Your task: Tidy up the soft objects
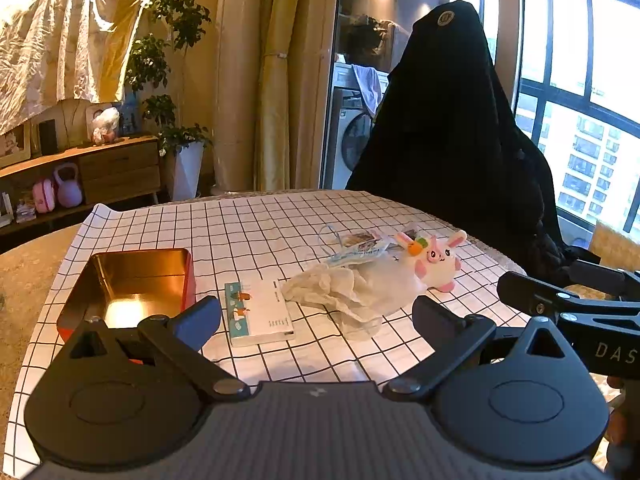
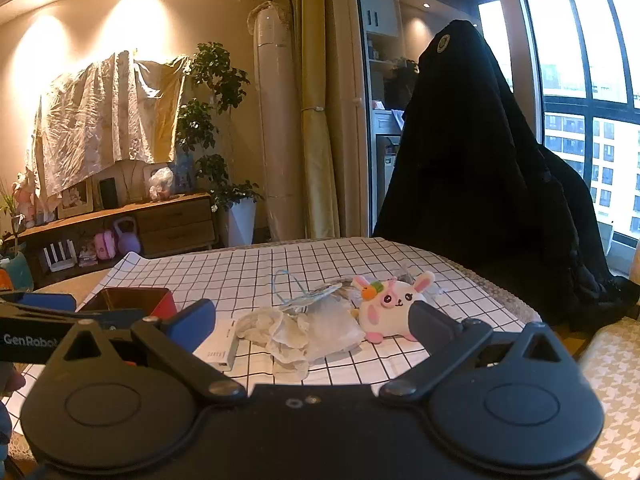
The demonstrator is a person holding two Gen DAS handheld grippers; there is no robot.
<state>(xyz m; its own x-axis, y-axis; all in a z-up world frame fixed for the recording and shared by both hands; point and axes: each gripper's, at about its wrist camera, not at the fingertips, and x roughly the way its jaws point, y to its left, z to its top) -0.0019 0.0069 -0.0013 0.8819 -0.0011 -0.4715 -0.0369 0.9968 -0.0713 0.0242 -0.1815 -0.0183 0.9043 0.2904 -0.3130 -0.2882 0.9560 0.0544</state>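
Currently both tongs are hovering above the near edge of the counter (image 1: 132, 220), which is wearing a white cloth with a black grid. The left tongs (image 1: 316, 316) are standing spread wide with nothing between their blue-padded fingers (image 1: 196, 322), and the right tongs (image 2: 312, 320) are gaping just as wide and gripping nothing.

Lying in the middle of the counter is a crumpled white soft cloth (image 1: 356, 288), and touching its far right side is a white and pink plush rabbit with a small orange carrot on its head (image 1: 434, 258). Just beyond the cloth, a flat printed packet with a thin blue loop (image 1: 360, 246) is resting, partly tucked against the rabbit. A small white box with a teal printed edge (image 1: 260, 312) is sitting just left of the cloth. Further left, a rectangular red tin with a shiny gold inside (image 1: 132, 280) is standing open, apart from the soft things.

At the far right of the counter, a tall shape draped in black fabric (image 1: 452, 120) is looming.
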